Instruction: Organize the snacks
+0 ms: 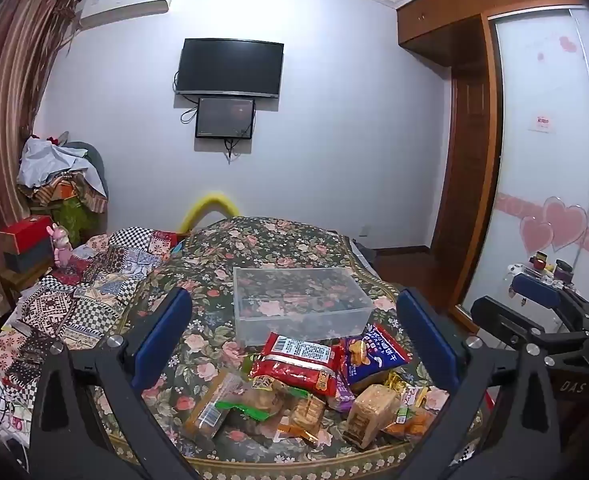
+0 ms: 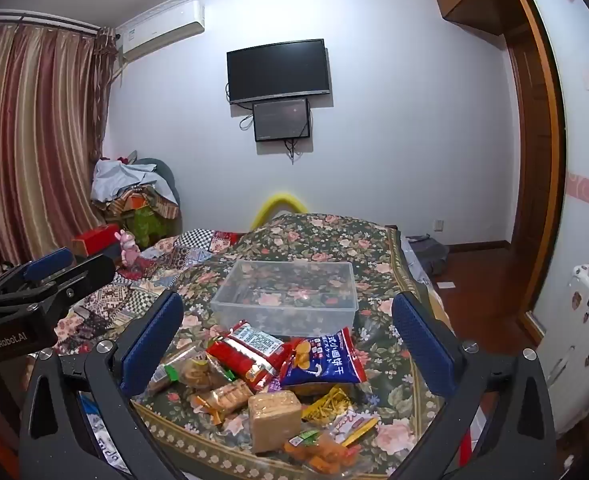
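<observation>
- Left gripper (image 1: 294, 340) and right gripper (image 2: 288, 340): both spread fully wide and hold nothing, hovering above the near heap.
- Snack packets lie piled near; red packet (image 1: 294, 364), blue biscuit bag (image 2: 322, 360).
- Likely light, crinkly, slippery, contents brittle: pinch a sealed edge gently.
- Clear bin (image 1: 300, 304) sits just beyond, empty, on the floral cloth (image 1: 198, 344).

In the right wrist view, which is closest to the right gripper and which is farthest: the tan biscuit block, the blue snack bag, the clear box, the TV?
From the right gripper:
1. Tan biscuit block, at the front of the pile.
2. Blue snack bag, just behind it.
3. Clear box, empty, mid-bed.
4. TV, on the far wall.
</observation>
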Available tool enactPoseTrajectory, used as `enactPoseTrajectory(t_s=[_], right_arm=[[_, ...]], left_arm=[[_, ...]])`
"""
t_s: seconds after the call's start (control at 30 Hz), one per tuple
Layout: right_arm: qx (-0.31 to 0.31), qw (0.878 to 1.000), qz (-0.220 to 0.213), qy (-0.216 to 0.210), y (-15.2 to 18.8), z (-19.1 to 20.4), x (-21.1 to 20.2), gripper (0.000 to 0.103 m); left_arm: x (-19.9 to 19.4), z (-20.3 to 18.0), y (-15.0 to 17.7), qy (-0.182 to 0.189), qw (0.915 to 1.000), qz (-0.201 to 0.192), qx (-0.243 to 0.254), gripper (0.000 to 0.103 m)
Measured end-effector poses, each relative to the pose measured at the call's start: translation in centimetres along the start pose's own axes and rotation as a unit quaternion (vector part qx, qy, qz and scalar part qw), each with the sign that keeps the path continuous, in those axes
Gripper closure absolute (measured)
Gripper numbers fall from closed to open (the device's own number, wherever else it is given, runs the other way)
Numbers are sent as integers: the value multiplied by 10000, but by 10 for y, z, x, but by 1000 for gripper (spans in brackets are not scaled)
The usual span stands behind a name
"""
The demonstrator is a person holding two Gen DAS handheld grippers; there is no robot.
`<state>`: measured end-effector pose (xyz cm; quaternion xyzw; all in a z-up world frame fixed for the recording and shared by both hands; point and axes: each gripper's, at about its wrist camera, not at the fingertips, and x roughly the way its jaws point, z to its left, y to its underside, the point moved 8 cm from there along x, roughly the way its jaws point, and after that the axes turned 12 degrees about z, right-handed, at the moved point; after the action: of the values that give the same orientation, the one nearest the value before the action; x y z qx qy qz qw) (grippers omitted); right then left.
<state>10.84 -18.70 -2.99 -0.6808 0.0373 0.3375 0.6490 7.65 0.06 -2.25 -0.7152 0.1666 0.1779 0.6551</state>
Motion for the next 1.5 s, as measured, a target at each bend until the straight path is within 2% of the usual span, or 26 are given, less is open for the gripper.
enactPoseTrajectory(t_s=[1.5], right_arm=[[95, 9998, -120, -107, -4, -1, -7, 0]], left_arm=[[2, -5, 1, -39, 9999, -98, 86, 0]])
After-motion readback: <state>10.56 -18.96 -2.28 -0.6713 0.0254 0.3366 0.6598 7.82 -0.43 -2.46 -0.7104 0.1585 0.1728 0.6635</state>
